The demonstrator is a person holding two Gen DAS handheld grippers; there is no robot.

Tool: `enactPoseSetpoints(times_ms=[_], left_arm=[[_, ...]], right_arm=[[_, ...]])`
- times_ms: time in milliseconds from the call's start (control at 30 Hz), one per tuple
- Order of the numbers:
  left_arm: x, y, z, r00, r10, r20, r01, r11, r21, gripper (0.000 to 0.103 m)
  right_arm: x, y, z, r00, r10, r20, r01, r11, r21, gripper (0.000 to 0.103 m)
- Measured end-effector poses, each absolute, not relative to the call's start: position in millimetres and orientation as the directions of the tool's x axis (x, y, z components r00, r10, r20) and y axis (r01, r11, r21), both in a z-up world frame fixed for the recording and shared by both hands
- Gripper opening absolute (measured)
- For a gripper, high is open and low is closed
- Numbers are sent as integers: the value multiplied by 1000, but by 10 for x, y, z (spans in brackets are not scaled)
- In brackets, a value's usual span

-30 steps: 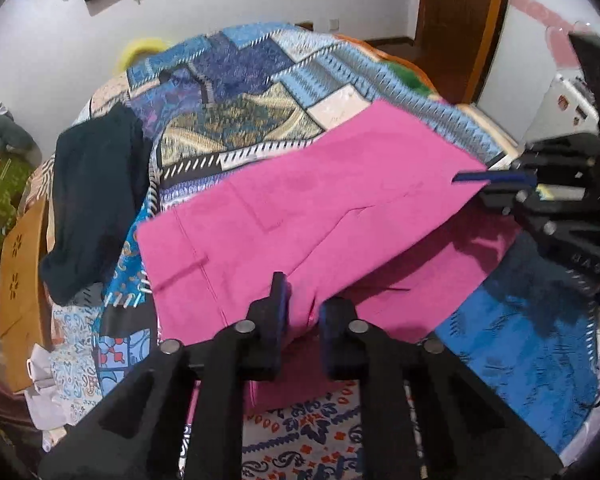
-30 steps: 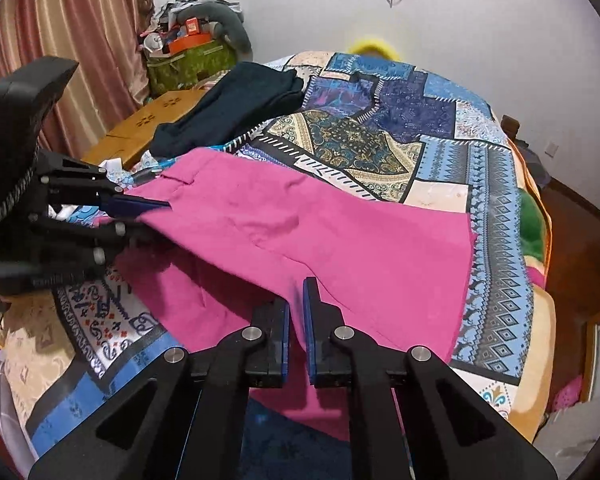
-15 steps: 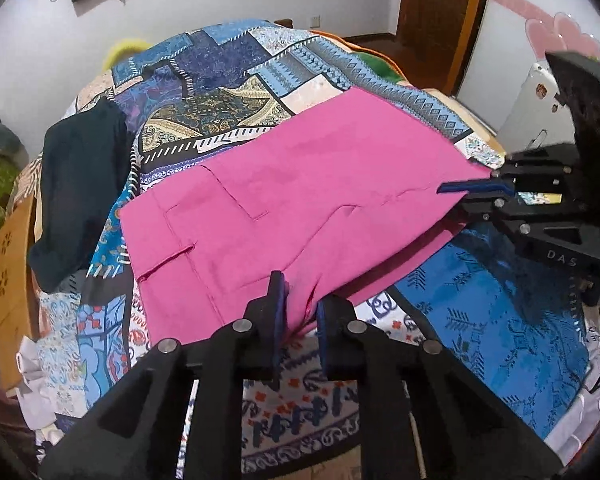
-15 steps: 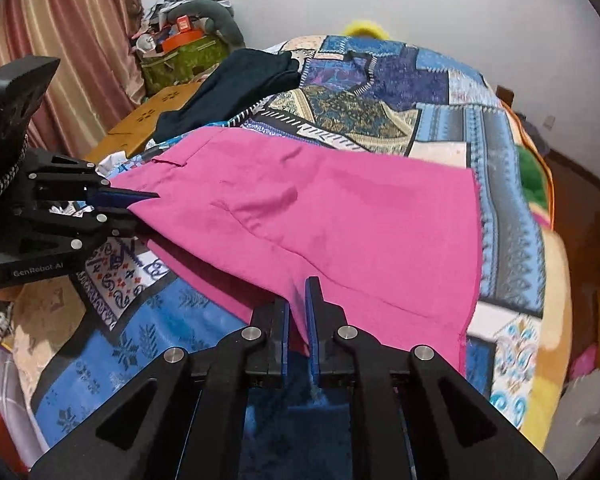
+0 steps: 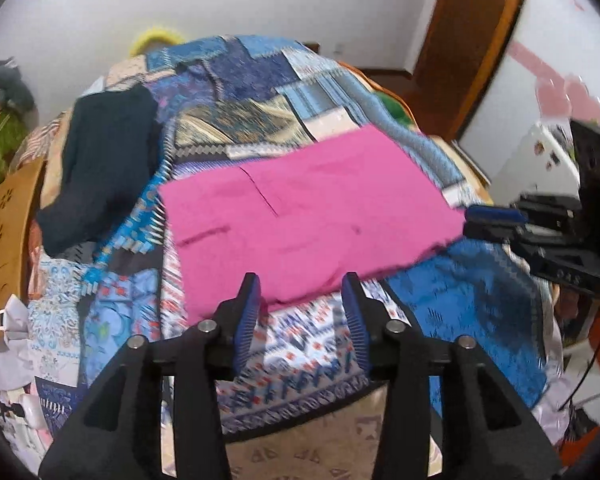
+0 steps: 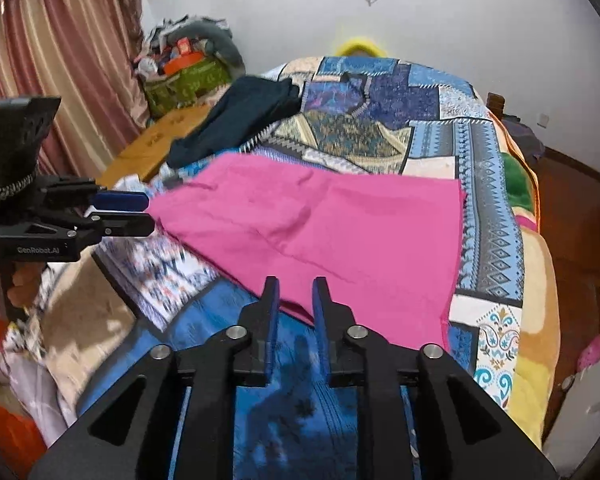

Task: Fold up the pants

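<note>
The pink pants (image 5: 308, 216) lie folded flat on the patchwork bedspread (image 5: 260, 80); they also show in the right wrist view (image 6: 332, 236). My left gripper (image 5: 302, 284) is open and empty, its tips at the near edge of the pants. My right gripper (image 6: 294, 286) is open and empty, its tips over the near hem. Each gripper shows in the other's view, the right one (image 5: 496, 220) at the pants' right edge and the left one (image 6: 120, 212) at their left corner.
A dark navy garment (image 5: 100, 164) lies on the bed's left side, by a wooden bedside table (image 5: 4, 216). The bed's front edge runs just below my fingers. A door (image 5: 460, 40) stands at the right, and curtains (image 6: 56, 60) and clutter at the left.
Both grippers have opened and let go of the pants. The folded pants now lie flat on the bed, and both grippers have drawn back a little toward the bed's front edge.
</note>
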State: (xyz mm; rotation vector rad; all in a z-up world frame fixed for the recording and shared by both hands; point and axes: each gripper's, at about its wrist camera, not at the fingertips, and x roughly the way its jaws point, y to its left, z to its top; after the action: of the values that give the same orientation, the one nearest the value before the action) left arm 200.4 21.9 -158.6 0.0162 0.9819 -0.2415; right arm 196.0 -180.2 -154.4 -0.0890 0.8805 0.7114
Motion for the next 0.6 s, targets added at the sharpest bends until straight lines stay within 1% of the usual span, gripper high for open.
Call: enactPoseSetpoints(times_ms=[67,167,267,300,367,433,600], left_arm=[[2071,287,-1519,554,-180,-813,183,979,-92,48],[2237,385,-1468,567,-175,-805,146,983,-111,48],[2404,436,-1508,552,-177,-815,123,984,-130,48],[2458,444,-1544,541,-178,-822,118,984,-135,48],[2553,453,-1659,510,-185,-840,110,983,-150,48],[2609,442,-1777,479,-190,-857,110,982,-156,48],[2641,435,-2165,399,-135,-907,123,988,-93,48]], right_arm=[[2026,-1762,-1520,428,546,-720,-588,774,236,25],[2132,-1649,-1523,425,557,-713,-571,776,266,30],[2248,-1516,-1579,410,556,-723,-559,779,283,36],[2295,-1453,-1621,393,564,-726,-557,774,300,37],[2351,-1374,-1682,358,568,-741,-548,770,326,43],[2399,-1285,-1778,322,564,-760,-543,768,339,45],[2458,-1207,-2106,210,517,-830,-537,770,344,49]])
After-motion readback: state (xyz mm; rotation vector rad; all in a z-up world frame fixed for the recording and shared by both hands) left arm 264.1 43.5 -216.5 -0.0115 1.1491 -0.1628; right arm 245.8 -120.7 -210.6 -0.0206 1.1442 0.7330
